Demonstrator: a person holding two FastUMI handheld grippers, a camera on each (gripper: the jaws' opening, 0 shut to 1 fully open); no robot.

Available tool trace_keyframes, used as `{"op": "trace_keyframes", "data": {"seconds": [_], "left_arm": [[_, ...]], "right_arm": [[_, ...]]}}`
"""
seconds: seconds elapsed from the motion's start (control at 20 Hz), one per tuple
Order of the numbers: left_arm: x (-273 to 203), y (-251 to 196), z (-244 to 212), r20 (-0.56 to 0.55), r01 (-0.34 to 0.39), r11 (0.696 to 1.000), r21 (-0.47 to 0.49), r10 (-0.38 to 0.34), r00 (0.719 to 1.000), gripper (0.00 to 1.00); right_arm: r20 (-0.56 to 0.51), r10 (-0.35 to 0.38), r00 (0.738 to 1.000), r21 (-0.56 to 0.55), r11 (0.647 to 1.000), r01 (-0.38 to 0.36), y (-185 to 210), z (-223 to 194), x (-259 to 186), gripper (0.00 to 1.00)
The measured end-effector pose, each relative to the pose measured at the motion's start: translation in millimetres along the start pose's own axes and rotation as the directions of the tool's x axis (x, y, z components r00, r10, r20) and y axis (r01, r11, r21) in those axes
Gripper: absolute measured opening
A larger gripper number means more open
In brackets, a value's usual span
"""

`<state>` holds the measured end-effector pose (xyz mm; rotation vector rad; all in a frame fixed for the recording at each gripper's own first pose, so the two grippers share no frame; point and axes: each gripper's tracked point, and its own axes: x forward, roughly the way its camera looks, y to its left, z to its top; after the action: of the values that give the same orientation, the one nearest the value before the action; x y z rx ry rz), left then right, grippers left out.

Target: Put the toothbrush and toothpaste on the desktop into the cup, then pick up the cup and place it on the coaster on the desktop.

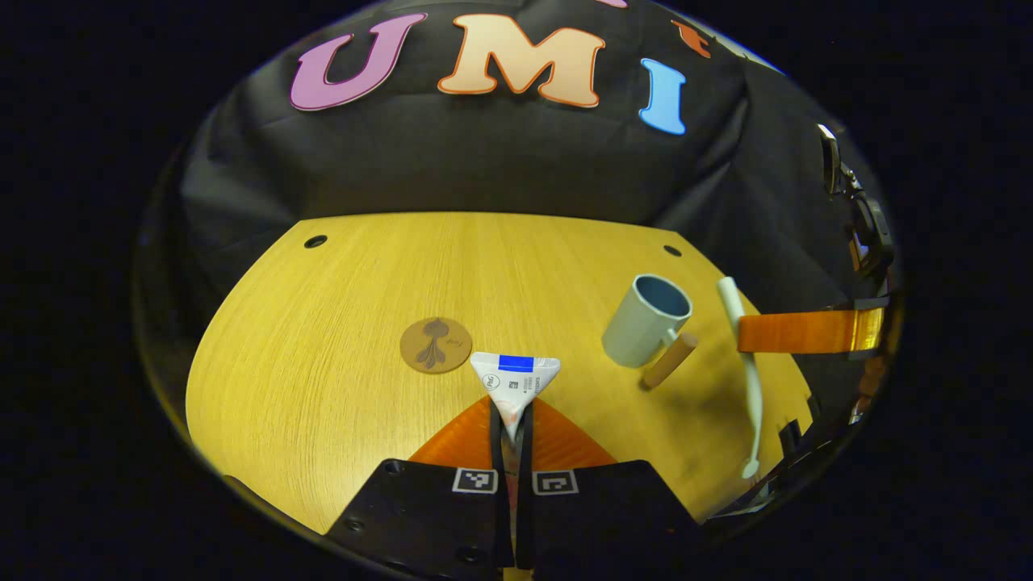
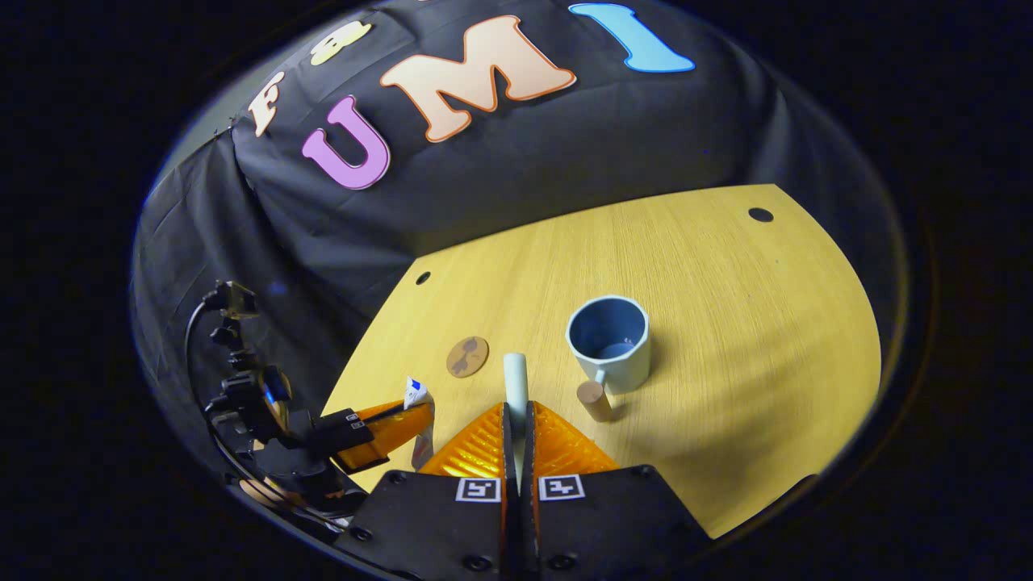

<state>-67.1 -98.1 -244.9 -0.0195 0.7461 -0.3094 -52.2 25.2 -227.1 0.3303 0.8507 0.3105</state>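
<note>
Currently both items are lifted, neither in the pale blue ceramic cup, which stands empty mid-desktop. Left gripper is clamped on the white toothpaste tube; right gripper on the pale toothbrush. Round brown coaster is unoccupied.

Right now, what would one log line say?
left tool: holds toothpaste | right tool: holds toothbrush | cup: empty | coaster: bare

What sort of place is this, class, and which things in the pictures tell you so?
Probably a staged recording booth, not a real bathroom: a black cloth wall behind a bare wooden desktop, with a cup, a coaster and a toothpaste tube as props.
</note>
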Motion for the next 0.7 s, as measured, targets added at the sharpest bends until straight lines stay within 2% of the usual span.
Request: {"op": "trace_keyframes", "data": {"seconds": [0.3,0.45,0.5,0.7], "left_arm": [[-13.4,-25.1,40.9,0.071,0.042,0.999,0.022,-0.043,0.997,0.01],[-21.7,-38.0,56.1,0.106,0.074,0.997,0.001,-0.074,0.992,0.01],[-24.9,-40.3,62.7,0.122,0.074,0.997,-0.001,-0.074,0.990,0.01],[-33.8,-45.0,83.6,0.174,0.057,0.998,-0.005,-0.055,0.983,0.01]], "right_arm": [[0.162,0.032,0.986,-0.056,0.998,-0.024,3.8,55.8,2.8,0.03],[0.241,0.047,0.969,-0.065,0.997,-0.032,2.6,85.8,6.8,0.00],[0.267,0.044,0.963,-0.071,0.997,-0.026,-0.6,97.6,9.3,0.03],[0.363,0.041,0.931,-0.105,0.994,-0.002,-14.6,131.5,22.9,0.03]]}}
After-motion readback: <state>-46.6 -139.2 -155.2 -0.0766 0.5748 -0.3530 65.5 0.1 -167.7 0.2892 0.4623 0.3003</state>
